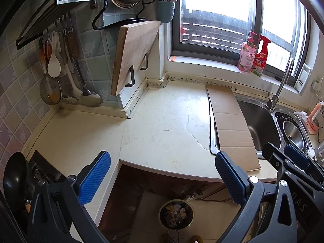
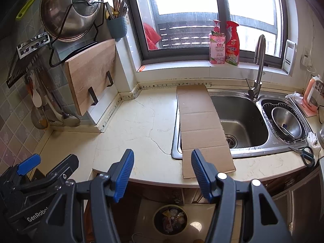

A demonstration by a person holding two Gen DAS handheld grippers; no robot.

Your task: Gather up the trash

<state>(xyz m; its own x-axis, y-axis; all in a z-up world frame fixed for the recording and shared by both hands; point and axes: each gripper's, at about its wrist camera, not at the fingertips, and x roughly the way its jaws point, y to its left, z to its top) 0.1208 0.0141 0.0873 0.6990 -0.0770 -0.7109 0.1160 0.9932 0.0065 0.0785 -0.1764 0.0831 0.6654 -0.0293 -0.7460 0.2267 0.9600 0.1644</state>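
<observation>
Below the front edge of the pale, cracked surface (image 2: pixel 141 121), a round trash bin (image 2: pixel 170 218) stands on the floor, already holding mixed scraps; the left wrist view shows the same bin (image 1: pixel 175 213) between the two blue-padded fingers. Left gripper (image 1: pixel 163 177): jaws spread wide with nothing between the pads, poised above the surface edge and the gap in front of the cabinet. Right gripper (image 2: pixel 162 175): jaws likewise apart and empty, its right fingertip overlapping the near end of a long strip of flattened cardboard (image 2: pixel 202 125); contact cannot be confirmed. The cardboard lies lengthwise from the back wall to the front edge, covering the left rim of the stainless sink (image 2: pixel 243 117) and overhanging part of the basin. A curved faucet (image 2: pixel 259 64) rises behind the sink, and a metal bowl (image 2: pixel 286 121) sits in the smaller right-hand basin. Scissors (image 2: pixel 305 155) with green handles lie on the surface to the right of the sink, beside a crumpled white tissue (image 2: pixel 313 138). On the windowsill stand a pink pump bottle (image 2: pixel 217 46) and a red spray bottle (image 2: pixel 232 44), touching or nearly so. A wooden cutting board (image 2: pixel 91 75) rests upright in wall brackets at the left, below a hanging pot lid (image 2: pixel 69 10).
</observation>
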